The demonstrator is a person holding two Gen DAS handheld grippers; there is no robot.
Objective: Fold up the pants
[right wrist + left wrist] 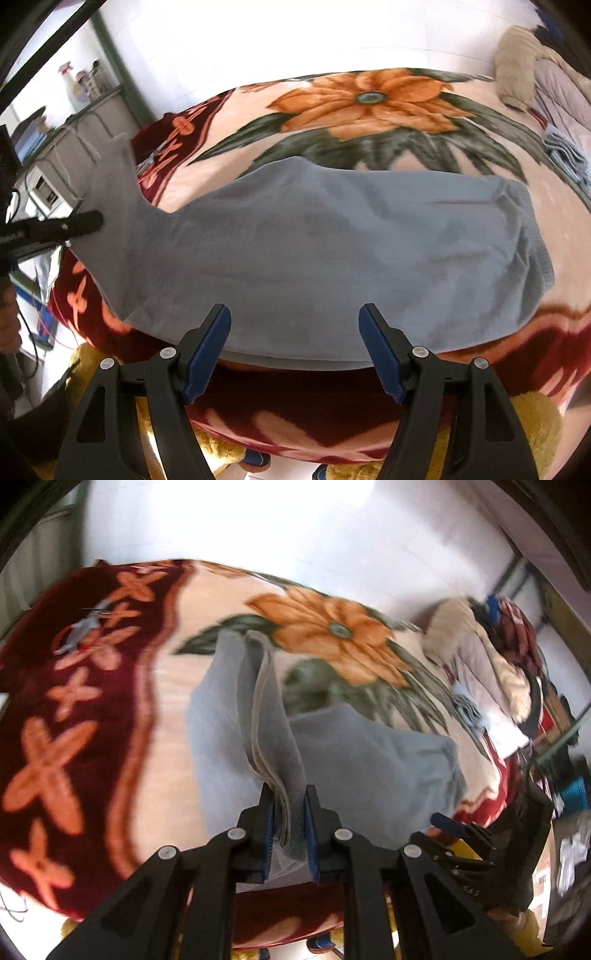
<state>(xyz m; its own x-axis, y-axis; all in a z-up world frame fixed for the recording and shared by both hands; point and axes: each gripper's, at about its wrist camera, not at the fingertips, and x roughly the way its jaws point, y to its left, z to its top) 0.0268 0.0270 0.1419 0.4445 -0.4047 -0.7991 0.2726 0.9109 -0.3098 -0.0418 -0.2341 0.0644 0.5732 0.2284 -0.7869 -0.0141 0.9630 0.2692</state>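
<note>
Grey soft-cotton pants [332,251] are lying across the near edge of the floral red-and-cream fleece blanket [369,99]. Left gripper [290,823] is pinching the stacked leg cuffs, jaws clamped on cloth, lifting them. Right gripper [295,350] is hovering at the near hem, jaws apart, gripping nothing. Looks mid-fold: next, carry cuffs over toward the waistband.

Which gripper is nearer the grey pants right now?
Left. The left gripper is shut on the grey pants, lifting folded layers. The right gripper is open at their near edge, gripping nothing.
</note>
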